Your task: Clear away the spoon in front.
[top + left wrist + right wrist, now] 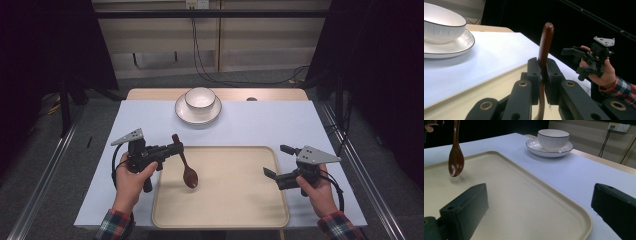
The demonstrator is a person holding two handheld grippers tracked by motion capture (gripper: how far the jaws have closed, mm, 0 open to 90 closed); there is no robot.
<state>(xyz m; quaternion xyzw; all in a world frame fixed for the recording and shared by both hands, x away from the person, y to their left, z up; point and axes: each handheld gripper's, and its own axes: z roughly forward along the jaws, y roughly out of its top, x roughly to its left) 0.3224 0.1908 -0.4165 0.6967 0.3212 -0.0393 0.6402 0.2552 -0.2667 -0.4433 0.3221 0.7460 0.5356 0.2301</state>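
We hold the spoon [186, 165] by its handle in the left gripper [176, 148], the jaws clenched on the upper part of the stem, so that the handle tip stands above the jaws and the bowl of the spoon hangs down over the left part of the tray [225, 210]; in the right gripper view the shadow under the spoon suggests that it hangs clear of the tray floor rather than resting on it. The right gripper [276, 161] is released, its jaws spread wide and holding nothing, and it waits at the right edge of the tray, well apart from the spoon. Beyond the tray, at the far middle of the table [280, 125], a bowl [200, 98] sits on a plate [186, 115]. We judge that the step in hand is carrying the spoon, either to lay it on the tray or to take it toward the bowl (the pictures alone do not settle which). Either way, the next move calls for a steady wrist, since the spoon is pinched on a narrow, rounded stem and could swivel in the jaws; lowering it until the bowl end touches before letting go would keep it from dropping. No brand, label or writing can be read on anything here.
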